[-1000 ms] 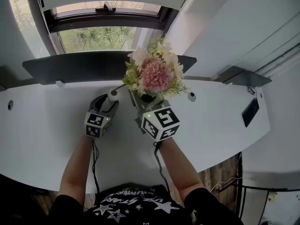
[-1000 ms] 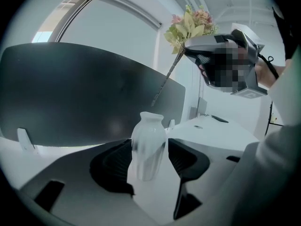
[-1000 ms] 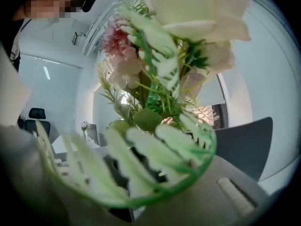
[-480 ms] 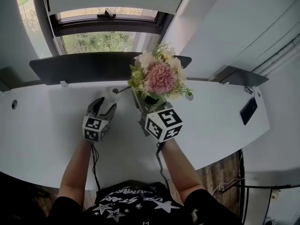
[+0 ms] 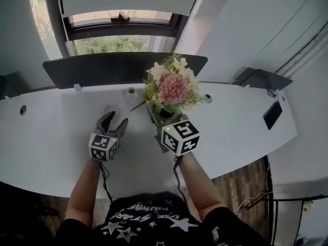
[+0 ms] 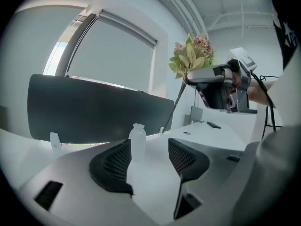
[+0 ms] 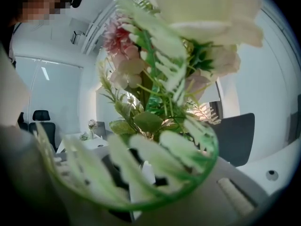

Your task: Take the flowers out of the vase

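- The flowers point(image 5: 171, 87) are a tight bunch: one big pink bloom in the middle, cream blooms round it, and green fern leaves at the edges.
- They are out of the vase point(image 5: 131, 91) and above the table point(image 5: 51, 137), a little in front of the vase and to its right in the head view.
- My right claw point(image 5: 158, 118) has them by the stems just under the blooms, its jaws nearly together on them. A long thin stem point(image 6: 176, 105) hangs slanting below the grip.
- In the right gripper view the leaves spread across the lens and cover most of my jaws.
- The vase is small, white and shaped like a bottle. It stands upright on the table near the back edge.
- My left claw point(image 5: 117, 118) has its jaws wide apart and nothing in them. The vase shows through the gap, but it stands well beyond the tips and untouched.
- Behind the table stands a dark screen point(image 5: 123, 68), with a window point(image 5: 123, 42) above it.
- A flat black thing point(image 5: 273, 115) lies at the table's far right.
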A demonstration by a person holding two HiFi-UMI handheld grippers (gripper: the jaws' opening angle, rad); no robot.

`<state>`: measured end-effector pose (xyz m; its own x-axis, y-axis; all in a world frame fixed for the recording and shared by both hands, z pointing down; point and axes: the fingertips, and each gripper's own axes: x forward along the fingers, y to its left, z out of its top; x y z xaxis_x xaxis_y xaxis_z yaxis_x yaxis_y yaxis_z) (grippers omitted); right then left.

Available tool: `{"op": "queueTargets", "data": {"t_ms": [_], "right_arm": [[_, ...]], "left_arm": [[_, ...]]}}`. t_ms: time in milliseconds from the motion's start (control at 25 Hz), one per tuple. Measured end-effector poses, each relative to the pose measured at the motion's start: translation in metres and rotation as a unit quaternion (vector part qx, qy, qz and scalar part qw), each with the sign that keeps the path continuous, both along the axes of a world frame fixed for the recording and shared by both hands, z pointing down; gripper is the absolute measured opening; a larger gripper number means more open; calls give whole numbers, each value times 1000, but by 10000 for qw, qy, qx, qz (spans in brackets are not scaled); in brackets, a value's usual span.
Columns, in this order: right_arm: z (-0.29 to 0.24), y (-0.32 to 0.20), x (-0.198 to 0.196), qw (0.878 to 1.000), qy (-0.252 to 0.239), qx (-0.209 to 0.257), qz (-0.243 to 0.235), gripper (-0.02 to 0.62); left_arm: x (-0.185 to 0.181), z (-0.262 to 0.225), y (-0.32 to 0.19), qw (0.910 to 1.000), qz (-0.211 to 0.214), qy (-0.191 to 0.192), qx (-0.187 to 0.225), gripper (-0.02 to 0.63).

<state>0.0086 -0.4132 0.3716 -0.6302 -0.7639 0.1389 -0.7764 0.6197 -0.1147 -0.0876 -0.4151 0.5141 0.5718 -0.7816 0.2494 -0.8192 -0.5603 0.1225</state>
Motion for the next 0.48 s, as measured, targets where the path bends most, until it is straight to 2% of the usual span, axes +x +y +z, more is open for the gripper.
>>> {"op": "queueTargets", "data": {"t_ms": [480], "right_arm": [[39,83,-7,9976,509,-459,-79,43]], "left_arm": [[1,-25,80,9986,307,268,338,235]]}}
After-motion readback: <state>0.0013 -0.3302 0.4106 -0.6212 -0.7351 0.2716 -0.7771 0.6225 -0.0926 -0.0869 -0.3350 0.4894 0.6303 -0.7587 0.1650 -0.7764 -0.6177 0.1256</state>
